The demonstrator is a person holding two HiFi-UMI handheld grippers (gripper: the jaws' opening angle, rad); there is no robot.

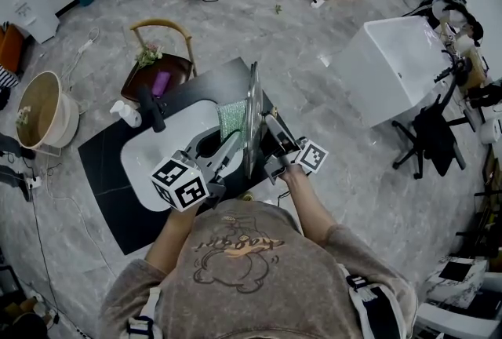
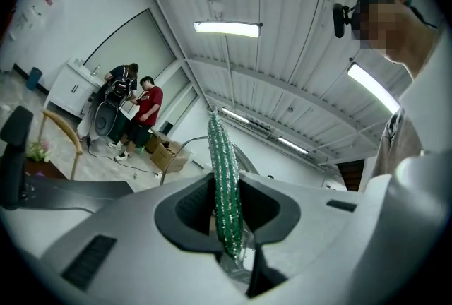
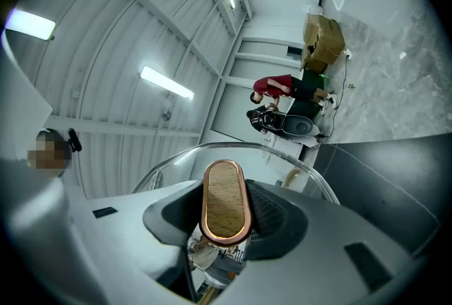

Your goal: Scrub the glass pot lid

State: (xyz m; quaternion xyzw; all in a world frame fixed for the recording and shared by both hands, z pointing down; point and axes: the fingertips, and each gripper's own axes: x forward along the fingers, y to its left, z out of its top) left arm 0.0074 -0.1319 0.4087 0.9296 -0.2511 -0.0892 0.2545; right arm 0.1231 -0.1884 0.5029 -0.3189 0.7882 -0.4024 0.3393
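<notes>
right claw (image 3: pixel 224 215) clenched on wooden knob (image 3: pixel 224 187) of upright glass pot lid (image 1: pixel 251 114) | left claw (image 2: pixel 230 229) clamped green scrub pad (image 2: pixel 222 169) beside lid's left face | scrubbing seemingly underway, unfinished

Taupe printed tee behind two pale grey tongs

Behind the left gripper (image 1: pixel 229 145) and right gripper (image 1: pixel 271 124), a taupe short-sleeved T-shirt (image 1: pixel 259 282) bears a brown-and-orange cartoon print (image 1: pixel 235 246). Black-and-white straps (image 1: pixel 365 292) lie behind the right tong. Each tong is pale grey, dark-padded, with a black-and-white marker cube (image 1: pixel 179 183).
</notes>
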